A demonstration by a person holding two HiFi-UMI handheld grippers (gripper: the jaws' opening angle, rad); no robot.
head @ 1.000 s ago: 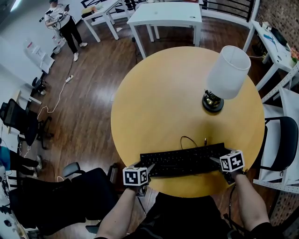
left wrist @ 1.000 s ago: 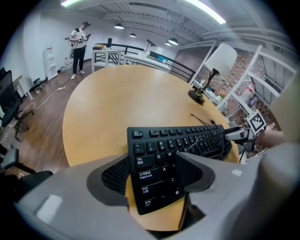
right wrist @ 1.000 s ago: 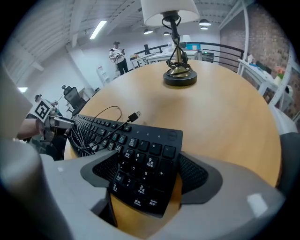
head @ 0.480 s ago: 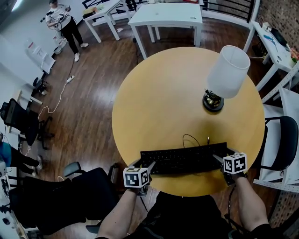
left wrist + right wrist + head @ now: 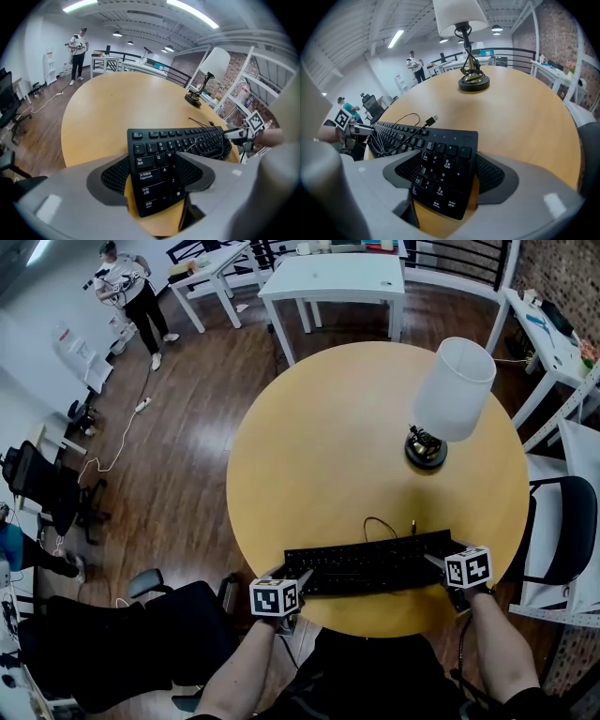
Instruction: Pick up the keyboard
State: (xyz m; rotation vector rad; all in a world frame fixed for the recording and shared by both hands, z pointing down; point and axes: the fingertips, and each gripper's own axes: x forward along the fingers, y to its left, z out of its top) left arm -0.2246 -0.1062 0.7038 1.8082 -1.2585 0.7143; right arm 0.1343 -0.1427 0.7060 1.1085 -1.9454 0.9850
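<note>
A black keyboard point(image 5: 370, 563) lies along the near edge of the round yellow table point(image 5: 319, 456), its loose cable point(image 5: 380, 521) curled on top. My left gripper point(image 5: 289, 574) is at its left end. In the left gripper view the left gripper point(image 5: 153, 159) is shut on that end of the keyboard point(image 5: 178, 140), pads against its long edges. My right gripper point(image 5: 441, 563) is at the number-pad end. In the right gripper view the right gripper point(image 5: 449, 161) is likewise shut on the keyboard point(image 5: 440, 164). The gripped ends look slightly raised off the table.
A lamp with a white shade point(image 5: 455, 390) stands on the table's far right, its dark base point(image 5: 427, 448) beyond the keyboard. Black chairs sit at the right point(image 5: 562, 531) and lower left point(image 5: 141, 634). A white table point(image 5: 333, 273) and a person point(image 5: 127, 282) are farther off.
Both grippers stay at the keyboard's ends. The right gripper and the keyboard have shifted only slightly in the head view, which itself has moved a little.
</note>
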